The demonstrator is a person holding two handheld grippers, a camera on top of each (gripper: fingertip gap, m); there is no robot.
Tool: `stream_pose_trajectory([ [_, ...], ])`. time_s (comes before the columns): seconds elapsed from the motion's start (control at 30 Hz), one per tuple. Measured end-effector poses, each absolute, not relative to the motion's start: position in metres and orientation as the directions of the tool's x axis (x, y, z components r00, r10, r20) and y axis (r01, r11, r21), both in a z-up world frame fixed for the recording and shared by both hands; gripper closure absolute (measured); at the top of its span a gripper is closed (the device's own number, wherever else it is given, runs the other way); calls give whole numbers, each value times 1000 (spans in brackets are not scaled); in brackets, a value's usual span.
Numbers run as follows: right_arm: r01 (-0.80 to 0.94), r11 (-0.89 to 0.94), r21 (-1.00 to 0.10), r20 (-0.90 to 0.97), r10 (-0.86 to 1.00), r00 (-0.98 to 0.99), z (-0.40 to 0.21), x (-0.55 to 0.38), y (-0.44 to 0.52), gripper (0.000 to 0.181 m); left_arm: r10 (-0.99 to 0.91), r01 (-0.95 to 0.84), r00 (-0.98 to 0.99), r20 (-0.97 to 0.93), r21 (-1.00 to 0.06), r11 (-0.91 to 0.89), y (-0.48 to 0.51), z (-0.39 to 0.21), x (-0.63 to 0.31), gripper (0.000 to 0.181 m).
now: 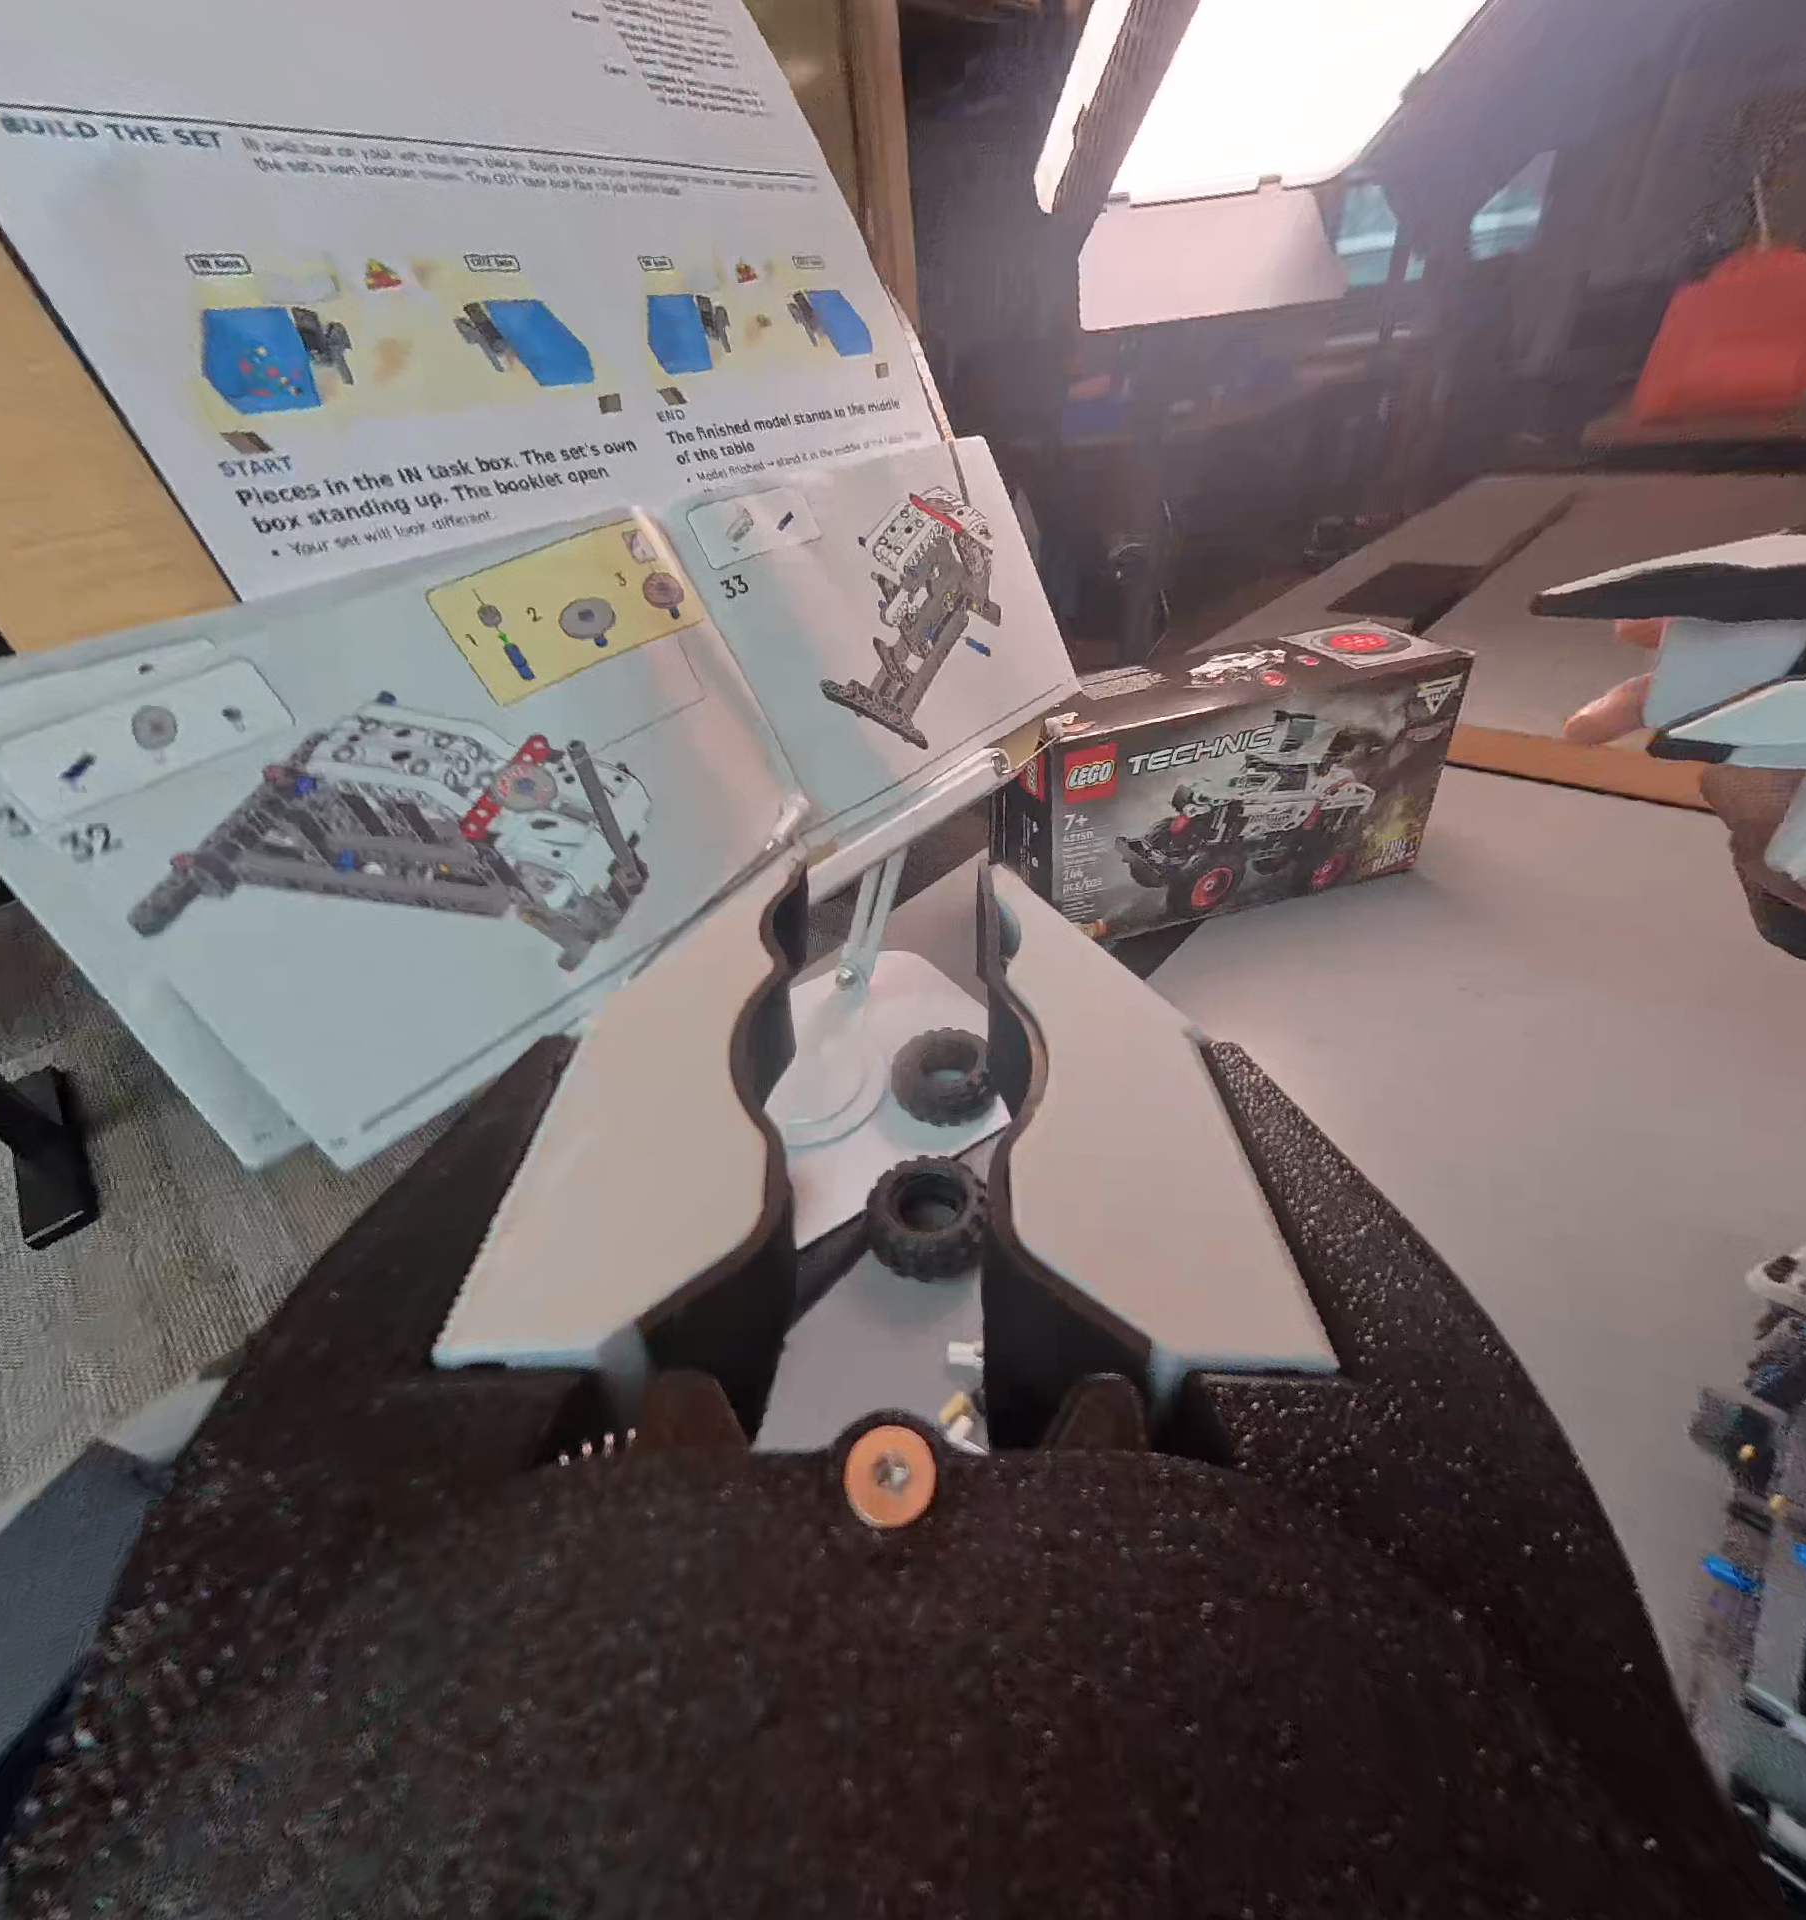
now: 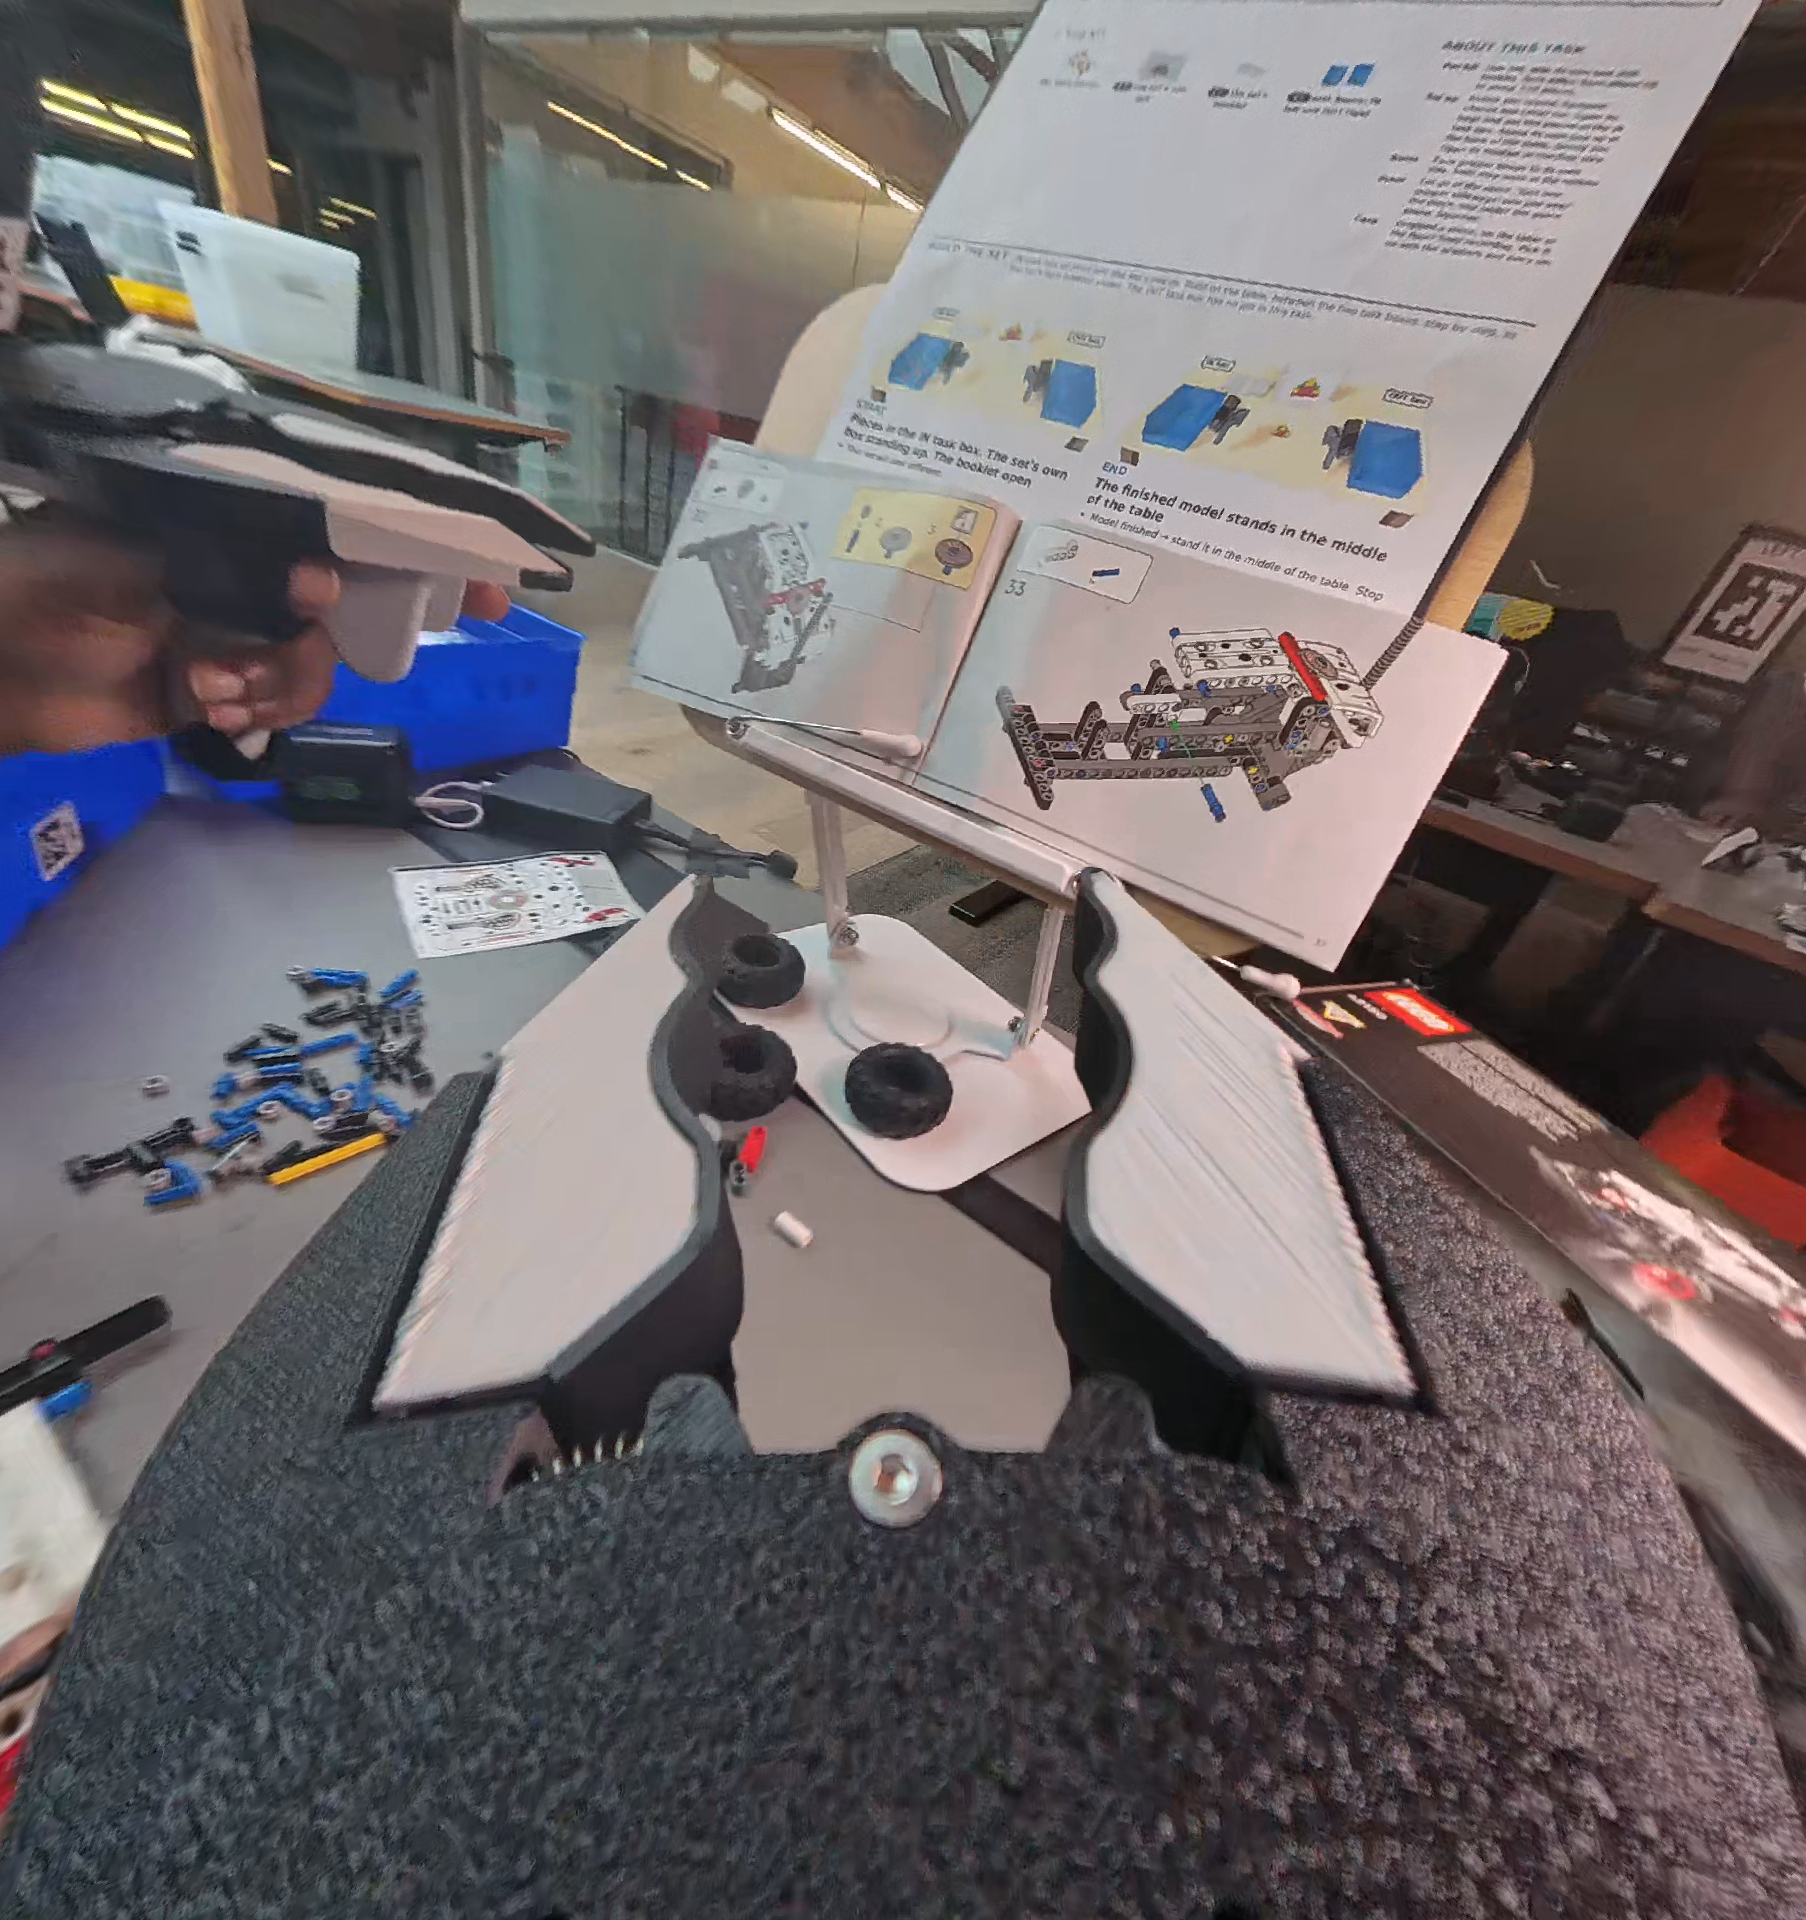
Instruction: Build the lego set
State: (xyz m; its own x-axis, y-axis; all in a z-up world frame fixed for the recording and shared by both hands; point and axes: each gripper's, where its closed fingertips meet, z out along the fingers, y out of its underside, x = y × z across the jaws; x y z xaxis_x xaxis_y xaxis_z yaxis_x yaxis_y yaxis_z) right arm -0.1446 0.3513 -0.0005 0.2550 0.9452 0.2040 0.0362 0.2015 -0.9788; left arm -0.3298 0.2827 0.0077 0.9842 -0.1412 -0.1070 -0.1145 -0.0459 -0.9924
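Heap of small blue and black plastic pins (image 2: 286,1081) seen on grey table (image 2: 151,935) at left. Left gripper (image 1: 894,925), jaws spread, nothing held. Black rubber tyres (image 2: 897,1089) lying on white stand base under open paper booklet (image 2: 1138,675). Right gripper (image 2: 883,904), jaws spread, empty. Part-built white and grey model (image 1: 1803,1455) at right edge. Risk judged: round tyres rolled off table if nudged.

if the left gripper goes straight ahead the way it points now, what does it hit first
Probably the nearer black tyre lying between the open jaws of the left gripper, then the second tyre and the booklet stand's white base. Depth is unclear.
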Motion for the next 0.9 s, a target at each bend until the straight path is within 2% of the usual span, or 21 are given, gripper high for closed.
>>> stream_pose_trajectory([
  [0.13, 65, 168, -984, 179, 951, 251, -16, -93, 323, 129, -59, -6, 998, -5, -1000, -7, 241, -16, -303, 148],
  [0.3, 83, 45, -996, 67, 956, 285, -51, -43, 301, 181, -5, 96, 995, 96, -995, -9, 189, -49, -272, 148],
  [0.47, 70, -57, -996, -31, 945, 324, -92, -27, 290, 181, 38, 208, 978, 206, -977, -48, 140, -75, -250, 145],
  [0.57, 25, -28, -999, -20, 958, 285, -103, -32, 285, 168, 90, 207, 975, 202, -978, -42, 118, -97, -244, 146],
  [0.77, 11, -60, -998, -59, 992, 112, -108, -40, 266, 116, 128, 103, 987, 92, -992, -78, 111, -111, -262, 141],
  [0.9, 36, -29, -999, -25, 992, 120, -116, -41, 263, 109, 119, 127, 987, 111, -983, -135, 112, -124, -270, 139],
])
